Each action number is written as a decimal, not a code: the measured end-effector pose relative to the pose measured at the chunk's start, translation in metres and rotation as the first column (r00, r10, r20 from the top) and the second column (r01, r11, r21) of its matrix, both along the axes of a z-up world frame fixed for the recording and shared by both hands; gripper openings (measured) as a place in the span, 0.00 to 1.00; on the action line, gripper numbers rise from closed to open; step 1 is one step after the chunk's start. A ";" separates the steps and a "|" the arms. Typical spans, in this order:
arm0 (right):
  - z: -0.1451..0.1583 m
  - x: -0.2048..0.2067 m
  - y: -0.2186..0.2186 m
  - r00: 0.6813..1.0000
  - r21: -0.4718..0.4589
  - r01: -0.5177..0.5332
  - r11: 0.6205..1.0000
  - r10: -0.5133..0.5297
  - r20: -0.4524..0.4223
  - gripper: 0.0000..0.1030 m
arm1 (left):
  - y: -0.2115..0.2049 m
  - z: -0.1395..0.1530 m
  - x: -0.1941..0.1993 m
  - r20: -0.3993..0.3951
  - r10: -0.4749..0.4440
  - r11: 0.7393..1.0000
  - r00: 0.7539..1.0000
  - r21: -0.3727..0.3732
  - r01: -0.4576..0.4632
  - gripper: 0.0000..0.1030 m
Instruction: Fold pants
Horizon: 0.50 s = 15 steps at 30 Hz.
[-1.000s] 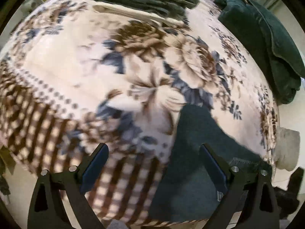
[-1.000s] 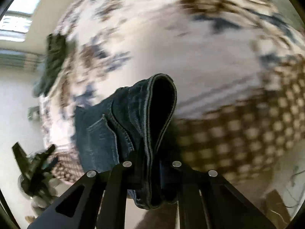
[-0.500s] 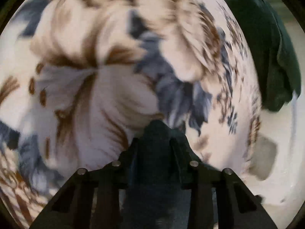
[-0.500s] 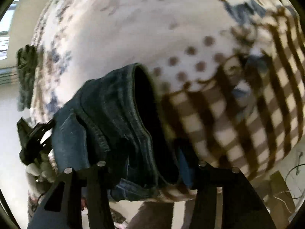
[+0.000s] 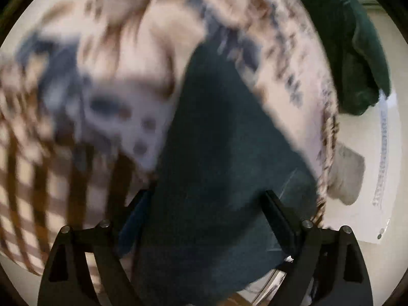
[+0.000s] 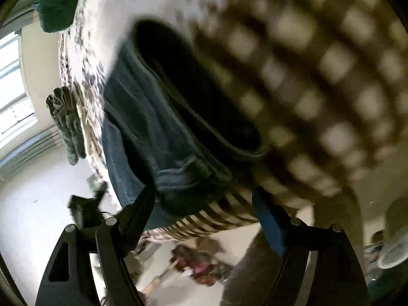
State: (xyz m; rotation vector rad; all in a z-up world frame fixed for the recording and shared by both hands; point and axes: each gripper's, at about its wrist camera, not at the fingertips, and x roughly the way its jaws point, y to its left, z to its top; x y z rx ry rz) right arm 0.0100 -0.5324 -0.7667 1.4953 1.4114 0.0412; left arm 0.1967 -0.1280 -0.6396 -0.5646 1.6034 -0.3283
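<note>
Near bed edge, jeans lie flat. Left gripper and right gripper just let go, jaws wide. Next fold can start.

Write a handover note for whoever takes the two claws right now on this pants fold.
Left claw: open, jeans lying between its fingers, not clamped.
Right claw: open, just short of the waistband.
Jeans lie on the floral blanket near its edge. Other folded dark garments sit further back.
Done: one fold seems in place, though the frames are blurred.
Left: regrip, fold again, flatten.
</note>
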 end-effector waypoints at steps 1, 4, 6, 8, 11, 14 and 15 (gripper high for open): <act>-0.008 0.008 0.009 1.000 0.009 0.024 1.000 -0.024 0.020 0.78 | 0.000 -0.003 -0.002 0.008 0.006 1.000 1.000 0.000 -0.006 0.86; -0.012 0.014 0.013 0.989 0.006 0.133 0.991 -0.133 0.068 0.63 | 0.003 -0.006 -0.005 0.031 0.007 1.000 1.000 -0.008 -0.007 0.86; -0.007 0.019 0.019 0.988 -0.014 0.118 0.993 -0.116 0.105 0.63 | 0.004 -0.009 -0.003 0.026 0.005 1.000 1.000 -0.022 -0.004 0.86; -0.008 0.022 0.025 0.988 -0.017 0.095 0.995 -0.093 0.120 0.68 | 0.003 -0.011 -0.004 0.027 -0.010 0.999 1.000 -0.031 0.011 0.86; -0.010 0.032 0.031 0.991 -0.034 0.074 0.997 -0.070 0.116 0.72 | -0.004 -0.001 -0.007 0.080 -0.030 0.999 0.996 -0.025 0.032 0.66; 0.006 0.040 0.042 0.992 -0.109 0.055 0.993 -0.042 0.116 0.48 | -0.010 0.019 -0.012 0.140 -0.052 0.999 0.989 0.000 0.052 0.33; 0.017 0.040 0.045 0.991 -0.119 0.056 0.991 -0.041 0.126 0.41 | -0.008 0.026 -0.014 0.147 -0.040 0.999 0.988 -0.001 0.040 0.31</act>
